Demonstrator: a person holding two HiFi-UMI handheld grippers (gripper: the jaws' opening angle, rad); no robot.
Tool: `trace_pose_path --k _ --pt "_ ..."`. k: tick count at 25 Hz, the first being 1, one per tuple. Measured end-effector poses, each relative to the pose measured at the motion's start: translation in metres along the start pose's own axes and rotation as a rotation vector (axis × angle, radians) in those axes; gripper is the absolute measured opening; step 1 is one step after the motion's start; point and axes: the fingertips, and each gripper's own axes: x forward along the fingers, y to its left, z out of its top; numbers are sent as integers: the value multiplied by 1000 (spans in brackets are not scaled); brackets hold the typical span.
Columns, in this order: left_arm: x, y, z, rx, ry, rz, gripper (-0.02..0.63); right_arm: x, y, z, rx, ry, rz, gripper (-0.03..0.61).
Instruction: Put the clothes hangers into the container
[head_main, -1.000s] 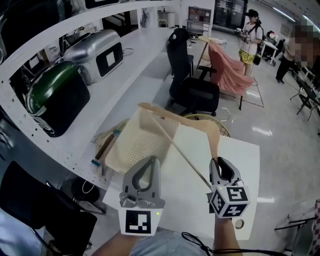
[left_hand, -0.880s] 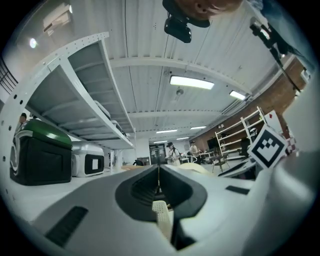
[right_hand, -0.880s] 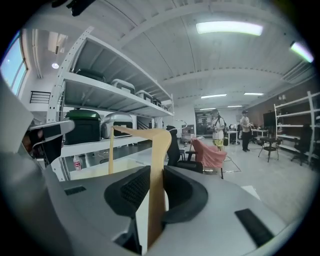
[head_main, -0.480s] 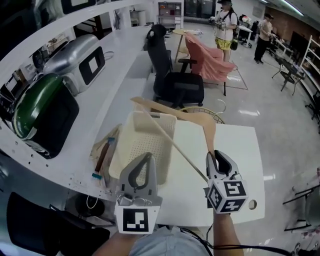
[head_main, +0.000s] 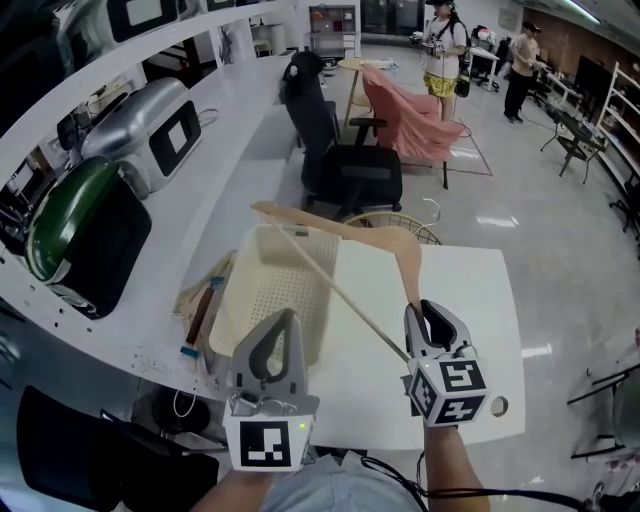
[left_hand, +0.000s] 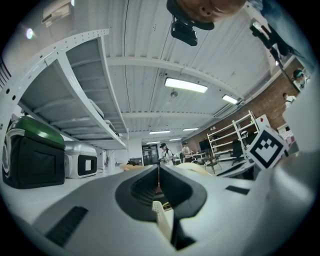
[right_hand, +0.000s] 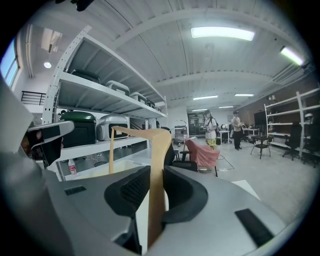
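A wooden clothes hanger (head_main: 398, 250) hangs tilted over the white table (head_main: 470, 300), its far arm reaching over the cream perforated container (head_main: 268, 285). My right gripper (head_main: 421, 314) is shut on the hanger's near end. In the right gripper view the hanger (right_hand: 159, 150) rises from between the jaws of the right gripper (right_hand: 156, 176), and its top arm runs left. My left gripper (head_main: 284, 320) hovers at the container's near edge, shut and holding nothing. The left gripper view shows the left gripper (left_hand: 159, 170) with its jaw tips meeting.
A black office chair (head_main: 340, 160) and a pink-draped chair (head_main: 410, 115) stand beyond the table, with a round wire object (head_main: 395, 222) at its far edge. A green-and-black case (head_main: 80, 235) and a silver case (head_main: 150, 120) sit on the left shelf. Tools (head_main: 203, 305) lie beside the container. People stand far off.
The head view has drifted, so everything sits a little further left. The right gripper keeps its hold on the hanger; both grippers stay about where they were relative to the container.
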Motion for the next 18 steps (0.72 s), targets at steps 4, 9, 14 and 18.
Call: trace_pose_path --k 4,9,14,18 --pt "-1 -9 -2 18 16 3 14 -1 -5 -5 -5 7 10 89" --pt "4 -6 -7 14 27 -6 14 6 -6 -18 -2 44 4 89" --pt "13 13 -12 -9 5 -42 14 19 8 -22 -19 68 -33 89" --pt "16 39 -18 -29 -3 -88 14 27 28 -28 -24 105 -84 89"
